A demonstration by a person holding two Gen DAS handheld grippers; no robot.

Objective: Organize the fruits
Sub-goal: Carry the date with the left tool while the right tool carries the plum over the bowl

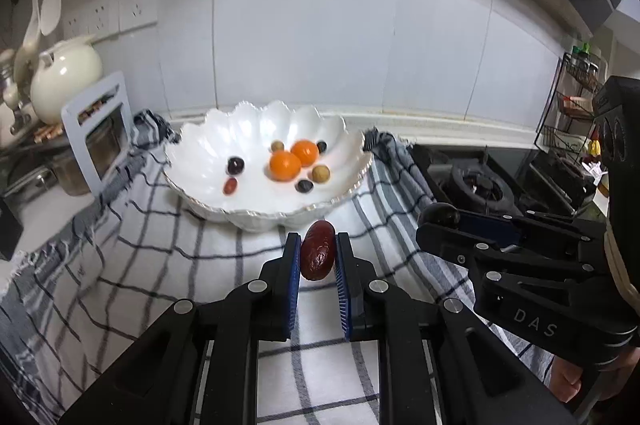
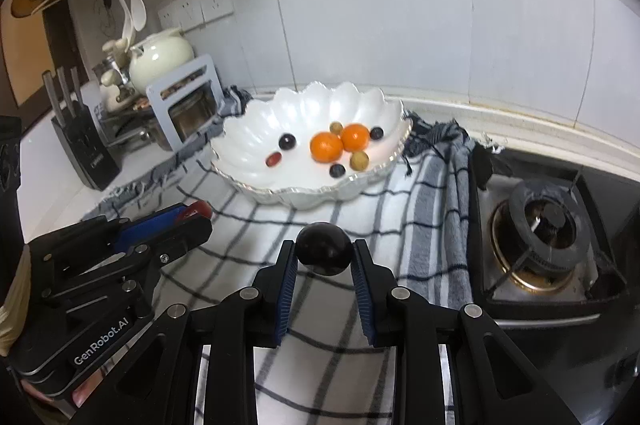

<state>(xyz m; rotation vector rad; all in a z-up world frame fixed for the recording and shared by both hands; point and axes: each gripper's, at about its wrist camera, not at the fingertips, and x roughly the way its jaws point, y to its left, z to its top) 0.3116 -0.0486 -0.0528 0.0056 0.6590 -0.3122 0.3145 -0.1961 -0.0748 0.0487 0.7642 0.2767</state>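
White-tiled kitchen wall [image 1: 320, 25] behind, tabletop [image 2: 52, 165] spread with a checked cloth [image 1: 180, 245]. Scalloped white bowl [image 1: 224, 141] set on that cloth, taken as landmark. Inside the bowl: two oranges [image 1: 285, 165] touching each other near the middle, dark round fruits [image 1: 235, 165] scattered about them, two tan ones [image 1: 321, 174], one small reddish date [image 1: 230, 186] toward the left part.

Left tool [image 1: 318, 257] raised above the cloth just in front of the bowl's near rim, narrowed onto a wrinkled red date [image 1: 318, 257]; blue pads [image 1: 293, 265] pressing its two long sides, date upright between the tips, top end poking above them.

Right tool [image 2: 324, 255] likewise in front of the bowl, a little to the right of the left one, clamped on a dark round plum [image 2: 324, 253]; plum sitting at the very fingertips, bulging past both pads. Seen from the left wrist view, same plum [image 1: 439, 215] at the tip of the right tool, near the bowl's right side.

Right of the bowl, a gas burner [image 2: 548, 225] past the cloth's edge. Left of the bowl, a cream teapot [image 1: 64, 77], a grey rack [image 1: 100, 129], and a knife block [image 2: 84, 149] farther out.
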